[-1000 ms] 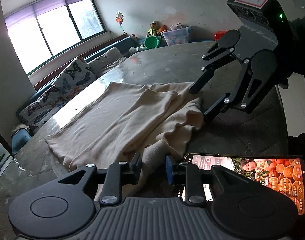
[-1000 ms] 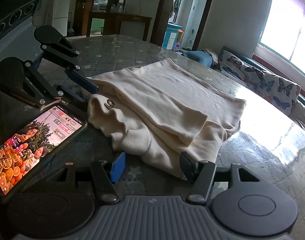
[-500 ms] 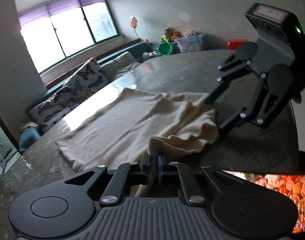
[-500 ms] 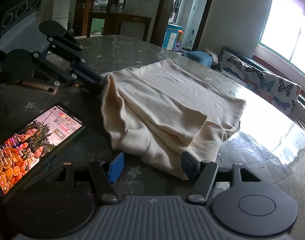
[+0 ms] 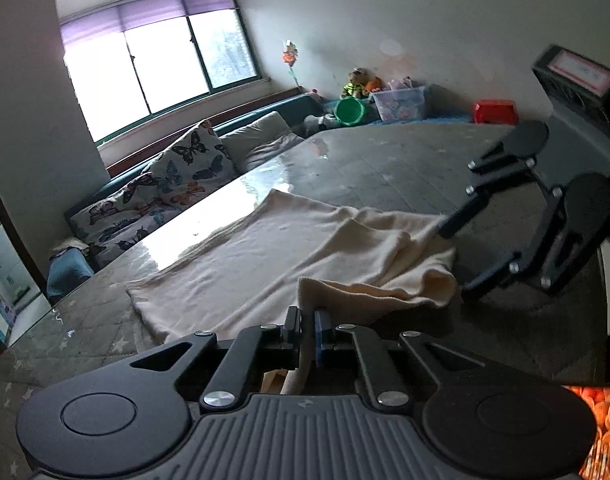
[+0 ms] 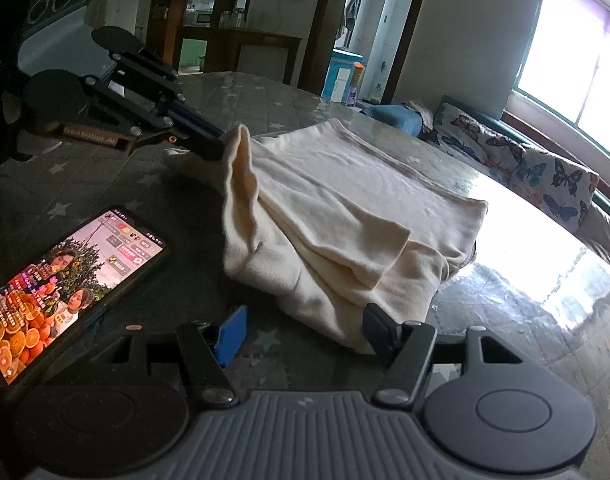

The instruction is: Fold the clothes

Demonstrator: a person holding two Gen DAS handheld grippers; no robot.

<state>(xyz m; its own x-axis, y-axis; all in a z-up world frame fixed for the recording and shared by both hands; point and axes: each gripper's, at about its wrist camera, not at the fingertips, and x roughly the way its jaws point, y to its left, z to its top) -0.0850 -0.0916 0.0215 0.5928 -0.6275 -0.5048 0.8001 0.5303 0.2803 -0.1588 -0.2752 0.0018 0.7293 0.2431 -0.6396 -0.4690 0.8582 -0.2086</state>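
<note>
A cream garment [image 5: 265, 256] lies partly folded on the quilted table [image 5: 385, 160]. My left gripper [image 5: 307, 330] is shut on the garment's near edge, and the cloth runs up between its pads. In the right wrist view that left gripper [image 6: 215, 142] holds the pinched edge raised off the table as an upright fold of the garment [image 6: 345, 208]. My right gripper [image 6: 305, 330] stands open low over the table. The garment's near corner lies between its fingers, close to the black fingertip [image 6: 379, 330], and is not pinched. In the left wrist view the right gripper [image 5: 461, 254] straddles the garment's far corner.
A phone [image 6: 65, 288] with a lit screen lies on the table between the two grippers, left of the garment. A sofa with butterfly cushions [image 5: 177, 176] runs along the window side. A green bucket [image 5: 349, 112], a clear bin and a red box [image 5: 495, 112] stand beyond the table's far end.
My left gripper closed on the garment's edge and lifted it, so that side now stands up as a fold. The right gripper stayed in place, still open.
</note>
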